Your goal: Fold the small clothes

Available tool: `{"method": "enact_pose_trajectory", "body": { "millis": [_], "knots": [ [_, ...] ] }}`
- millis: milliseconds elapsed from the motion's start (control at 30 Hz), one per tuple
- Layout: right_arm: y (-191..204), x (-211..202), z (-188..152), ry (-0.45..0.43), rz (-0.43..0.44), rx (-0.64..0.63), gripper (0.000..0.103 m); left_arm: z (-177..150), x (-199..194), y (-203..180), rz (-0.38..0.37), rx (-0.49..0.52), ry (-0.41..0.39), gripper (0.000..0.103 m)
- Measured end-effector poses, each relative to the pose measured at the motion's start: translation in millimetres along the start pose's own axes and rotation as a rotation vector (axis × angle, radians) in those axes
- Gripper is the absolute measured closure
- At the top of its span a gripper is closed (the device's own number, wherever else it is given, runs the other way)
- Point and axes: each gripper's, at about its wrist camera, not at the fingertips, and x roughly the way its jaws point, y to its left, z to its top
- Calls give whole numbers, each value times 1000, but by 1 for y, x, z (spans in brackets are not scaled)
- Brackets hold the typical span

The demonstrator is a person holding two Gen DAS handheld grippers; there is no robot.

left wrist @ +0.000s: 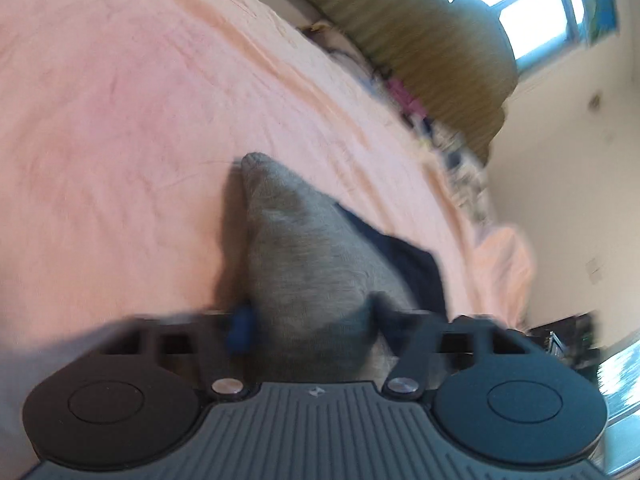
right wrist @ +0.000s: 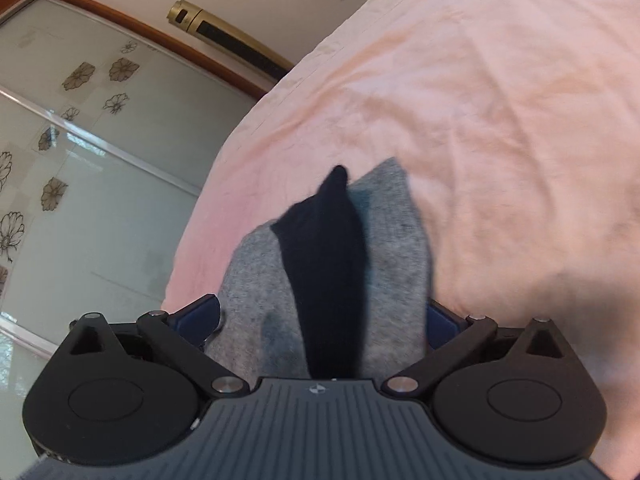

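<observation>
A home bedroom: a bed under a wrinkled pink sheet [left wrist: 140,120] fills both views, beside a sliding wardrobe door [right wrist: 100,168] of frosted glass (printed with flowers). An olive knitted blanket [left wrist: 420,48] is heaped below a bright window [left wrist: 532,12].

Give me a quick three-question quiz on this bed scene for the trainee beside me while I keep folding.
1. True or false: the grey knitted cloth lies between the fingers of the left claw.
2. In the right wrist view, what lies across the grey knitted cloth? A) a dark navy strip of cloth B) a white towel C) a red belt
3. What colour is the wrinkled cotton bedsheet under the clothes?

Key: 1 true; 2 A; 3 pale pink.
</observation>
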Motion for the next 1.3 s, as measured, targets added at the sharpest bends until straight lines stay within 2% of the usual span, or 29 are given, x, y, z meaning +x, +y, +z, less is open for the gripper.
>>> {"method": "enact_pose_trajectory", "body": {
  "millis": [33, 67, 100, 233, 333, 467, 533, 567, 600, 633, 667, 700, 833, 933, 1067, 1133, 1167, 1200, 1267, 1300],
  "knots": [
    [8, 2, -1, 7, -47, -59, 21, 0, 0, -4, 19, 32, -3, 70],
    [16, 5, -3, 16, -99, -117, 51, 0, -2, -9, 26, 65, -13, 73],
    [18, 8, -4, 36, -109, -122, 72, 0, -5, -15, 42, 111, -20, 76],
    [30, 2, -5, -3, -41, -116, 74, 11, -25, -31, 48, 212, -28, 78],
    [42, 6, 3, -21, 25, -110, 75, 34, -42, -32, 87, 256, -66, 78],
    [51, 33, 28, -44, 86, -81, 75, 74, -43, -15, 196, 272, -109, 77],
    [50, 56, 41, -37, 88, -65, 75, 84, -31, 3, 265, 249, -88, 71],
    [46, 72, 47, -36, 63, -49, 69, 84, -29, 14, 282, 218, -68, 69],
    [40, 81, 48, -34, 24, -19, 46, 81, -32, 22, 273, 188, -68, 65],
    [34, 87, 48, -26, -16, 16, 31, 76, -41, 28, 241, 160, -92, 59],
    [29, 88, 44, -26, -18, 39, 15, 69, -51, 33, 200, 137, -112, 55],
    [29, 83, 39, -31, 19, 44, 10, 61, -60, 36, 159, 113, -113, 43],
    [35, 50, 6, 3, 73, 15, 6, 16, -89, 48, 4, 9, -89, 40],
    [39, 41, -22, 71, 73, -7, 12, -12, -94, 47, -72, -15, -68, 40],
    [52, 38, -45, 99, 62, -55, 19, -26, -88, 36, -30, 46, -55, 43],
    [60, 42, -48, 126, 25, -83, 40, -27, -90, 29, 46, 105, -50, 92],
    [63, 44, -50, 139, -3, -105, 71, -27, -95, 30, 77, 122, -55, 92],
    [64, 44, -51, 149, -10, -111, 82, -27, -102, 35, 80, 111, -67, 92],
    [72, 38, -58, 143, 11, -152, 82, -27, -115, 43, 124, 113, -87, 94],
    [75, 36, -61, 141, 10, -162, 82, -29, -119, 43, 155, 147, -105, 95]
  ]
}}
